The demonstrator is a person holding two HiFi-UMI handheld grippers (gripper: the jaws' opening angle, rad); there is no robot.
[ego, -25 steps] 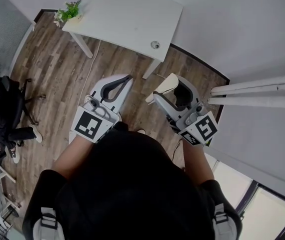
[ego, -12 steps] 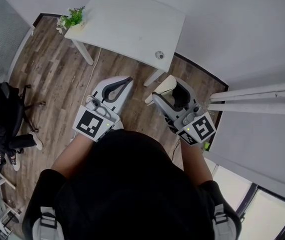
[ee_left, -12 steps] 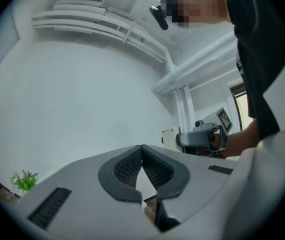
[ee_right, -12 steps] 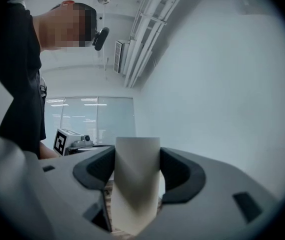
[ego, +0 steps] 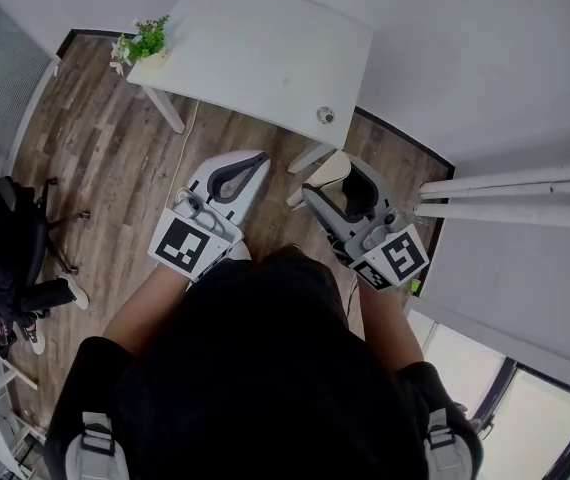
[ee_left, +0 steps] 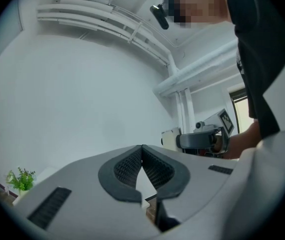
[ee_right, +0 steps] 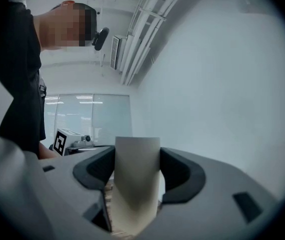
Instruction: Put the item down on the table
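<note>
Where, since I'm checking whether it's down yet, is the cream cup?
The cream cup is clamped in the right claw, at the head view's right, over the wood floor just short of the white table.

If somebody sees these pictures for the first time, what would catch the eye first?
Most striking is the right hand-held gripper, shut on a pale cream item, above the wooden floor. Ahead stands a white table, with a small green plant at its left end. The left hand-held gripper is shut and empty.

Soft, even light, brightest at the windows (ee_right: 87,116), leaves faint shadows; both gripper views bend strongly and go black at their round edges.
</note>
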